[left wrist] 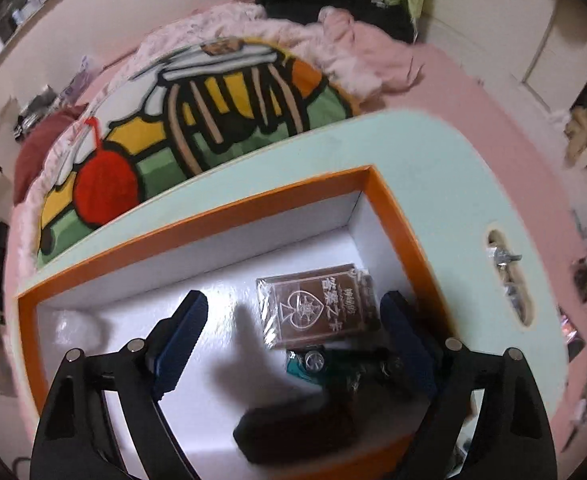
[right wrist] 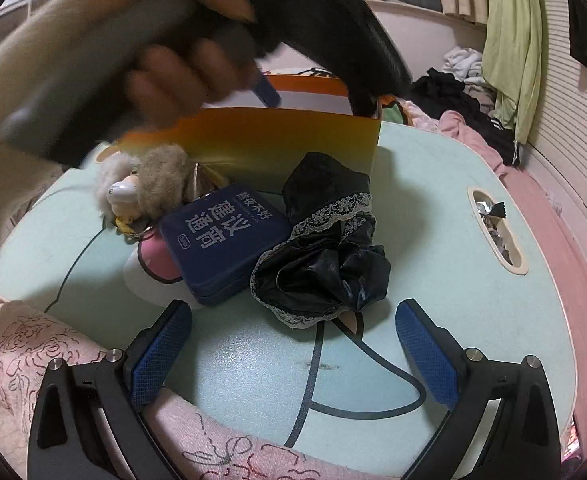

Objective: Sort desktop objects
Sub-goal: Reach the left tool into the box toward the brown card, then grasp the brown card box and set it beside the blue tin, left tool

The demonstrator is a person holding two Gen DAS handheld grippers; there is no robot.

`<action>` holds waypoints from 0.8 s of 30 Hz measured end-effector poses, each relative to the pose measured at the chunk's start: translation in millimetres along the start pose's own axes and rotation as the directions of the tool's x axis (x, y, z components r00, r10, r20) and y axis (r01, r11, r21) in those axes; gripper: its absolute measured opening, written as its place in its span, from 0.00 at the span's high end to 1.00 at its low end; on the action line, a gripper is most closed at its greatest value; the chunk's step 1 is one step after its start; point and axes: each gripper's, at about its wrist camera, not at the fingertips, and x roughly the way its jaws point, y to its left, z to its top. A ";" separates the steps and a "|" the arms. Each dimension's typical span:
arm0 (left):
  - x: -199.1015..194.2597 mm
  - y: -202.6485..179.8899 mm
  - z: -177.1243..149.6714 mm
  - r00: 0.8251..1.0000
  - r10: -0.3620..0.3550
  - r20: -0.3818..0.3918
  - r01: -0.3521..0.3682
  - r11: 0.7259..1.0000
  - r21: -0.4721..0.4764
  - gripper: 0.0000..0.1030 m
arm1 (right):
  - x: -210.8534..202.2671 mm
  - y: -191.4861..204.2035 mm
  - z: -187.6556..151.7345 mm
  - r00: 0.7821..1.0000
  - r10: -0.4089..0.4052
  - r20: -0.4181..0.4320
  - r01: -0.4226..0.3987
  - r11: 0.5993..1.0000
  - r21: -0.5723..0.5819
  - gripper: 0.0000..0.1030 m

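Card deck: clear-wrapped playing-card box [left wrist: 317, 306] flat on the white floor of the orange box [left wrist: 197, 216], lying between the spread fingers, nearer the right one.
Other box contents: small teal item [left wrist: 295, 366] and a dark blurred object [left wrist: 293, 428] just below the deck; identity unclear.
Left gripper [left wrist: 293, 320]: jaws wide apart, gripping nothing, poised above the box interior, tilted down into it.
Right gripper [right wrist: 293, 340]: jaws wide apart, empty, low over the mint table [right wrist: 453, 240].
Ahead of right jaws: navy tin [right wrist: 223, 240], black lace-trimmed scrunchie [right wrist: 325, 256], furry keychain [right wrist: 141, 188], all touching in a cluster, apart from the pads.
Hand [right wrist: 165, 76]: blurred, gripping the other tool's handle above the orange box.
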 end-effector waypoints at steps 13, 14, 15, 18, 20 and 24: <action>-6.3 35.6 8.2 0.991 -0.114 -0.077 0.105 0.988 -0.110 0.30 | 0.4 6.3 -3.0 1.000 0.001 0.001 -0.001 1.000 0.000 0.01; -6.4 30.3 8.6 0.987 -0.131 -0.098 0.122 0.988 -0.091 0.30 | 0.2 6.9 -2.6 1.000 0.001 0.002 -0.001 1.000 0.000 0.01; -5.0 25.0 8.4 0.981 -0.149 -0.122 0.141 0.987 -0.071 0.29 | 0.5 7.9 -4.5 1.000 0.001 0.002 -0.001 1.000 0.001 0.01; -7.2 10.5 5.8 0.990 -0.092 -0.107 0.093 0.996 0.012 0.32 | -0.5 10.2 -7.1 1.000 0.002 0.002 -0.002 1.000 0.002 0.01; -11.3 7.4 2.3 0.995 -0.039 -0.086 0.043 0.998 0.041 0.45 | -1.3 10.7 -8.7 1.000 0.002 0.003 -0.002 1.000 0.002 0.01; -19.9 23.2 -7.0 0.995 -0.088 -0.053 0.089 0.996 0.021 0.45 | -2.9 10.3 -13.1 1.000 0.001 0.005 -0.001 1.000 0.003 0.01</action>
